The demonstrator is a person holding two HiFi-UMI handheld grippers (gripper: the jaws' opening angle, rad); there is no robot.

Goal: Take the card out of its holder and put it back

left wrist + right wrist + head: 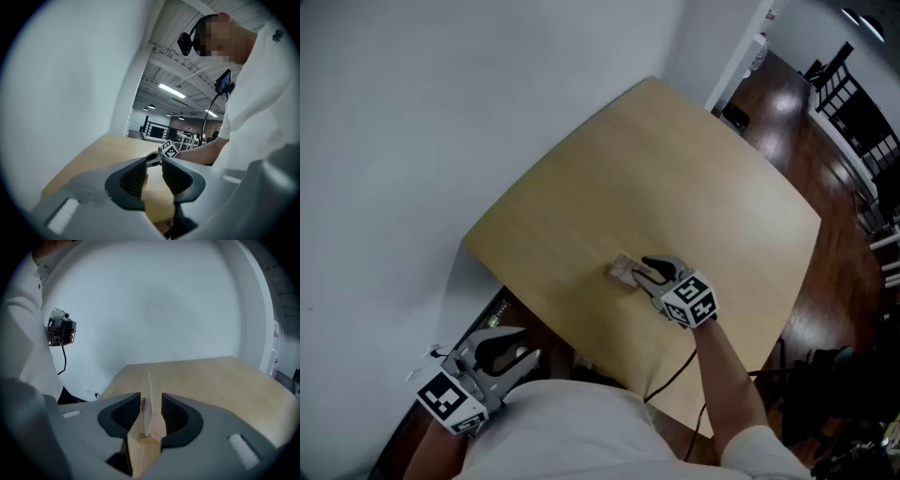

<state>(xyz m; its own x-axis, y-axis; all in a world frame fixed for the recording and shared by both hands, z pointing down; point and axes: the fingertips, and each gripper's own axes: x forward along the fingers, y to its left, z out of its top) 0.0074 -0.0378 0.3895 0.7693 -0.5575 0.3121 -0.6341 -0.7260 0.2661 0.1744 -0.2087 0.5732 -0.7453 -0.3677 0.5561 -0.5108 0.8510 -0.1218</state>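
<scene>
Over the table (694, 187), right claw (640, 274) tilts down, seemingly straddling card (149, 394).

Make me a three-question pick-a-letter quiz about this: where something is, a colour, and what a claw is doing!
1. Where is the thin white card?
A) standing in the small wooden block holder
B) flat on the floor
C) on a shelf
2. What colour is the rounded tabletop?
A) black
B) pale wood
C) red
3. What is the grey left claw doing?
A) squeezing a cup
B) squeezing the card
C) open, holding nothing
Answers: 1 A, the card stands upright in the holder's slot; 2 B, the head view shows light wood; 3 C, its jaws stand apart with nothing between.
</scene>
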